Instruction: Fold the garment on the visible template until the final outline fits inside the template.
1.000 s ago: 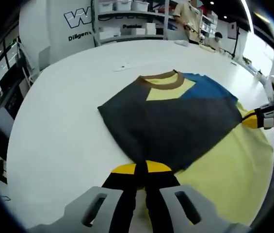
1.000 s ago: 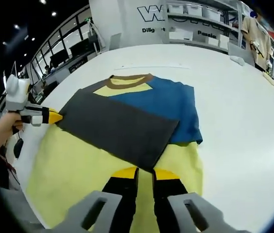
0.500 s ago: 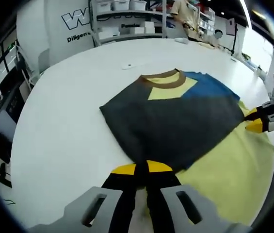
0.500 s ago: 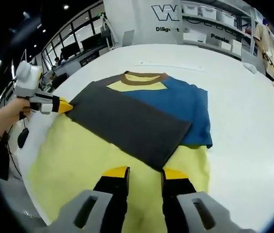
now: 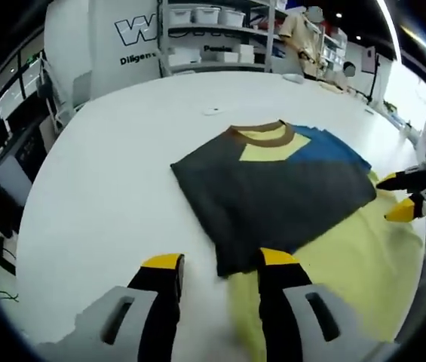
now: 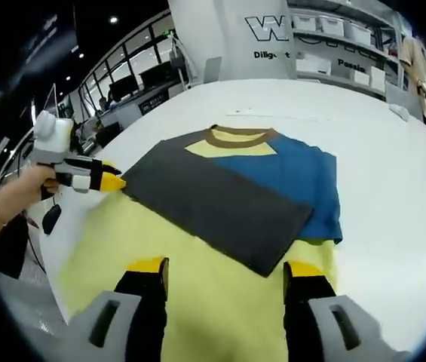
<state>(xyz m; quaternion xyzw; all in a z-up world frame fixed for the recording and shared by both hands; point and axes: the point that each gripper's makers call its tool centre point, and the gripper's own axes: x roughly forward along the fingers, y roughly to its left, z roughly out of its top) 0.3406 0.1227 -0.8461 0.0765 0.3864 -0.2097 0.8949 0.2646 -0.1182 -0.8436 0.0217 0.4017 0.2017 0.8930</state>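
A T-shirt (image 5: 273,188) lies on a pale yellow template (image 5: 348,256) on the white table. Its dark grey side is folded over the blue side, and the brown collar (image 5: 262,134) points away. My left gripper (image 5: 220,260) stands open just short of the grey panel's near corner, holding nothing. My right gripper (image 5: 393,196) comes in at the right edge, open beside the grey panel's other corner. In the right gripper view the shirt (image 6: 213,200) lies on the template (image 6: 145,249). My right gripper (image 6: 226,268) is open over it, and a hand holds my left gripper (image 6: 111,182) at the grey edge.
The white table (image 5: 107,196) runs wide to the left and behind the shirt, with a small object (image 5: 211,111) lying beyond the collar. Shelves with white boxes (image 5: 205,34) and a lettered wall stand at the back. A person (image 5: 303,30) stands there.
Both grippers were shut on the grey panel's near corners; both have opened and let go. The folded panel now rests flat on the shirt.
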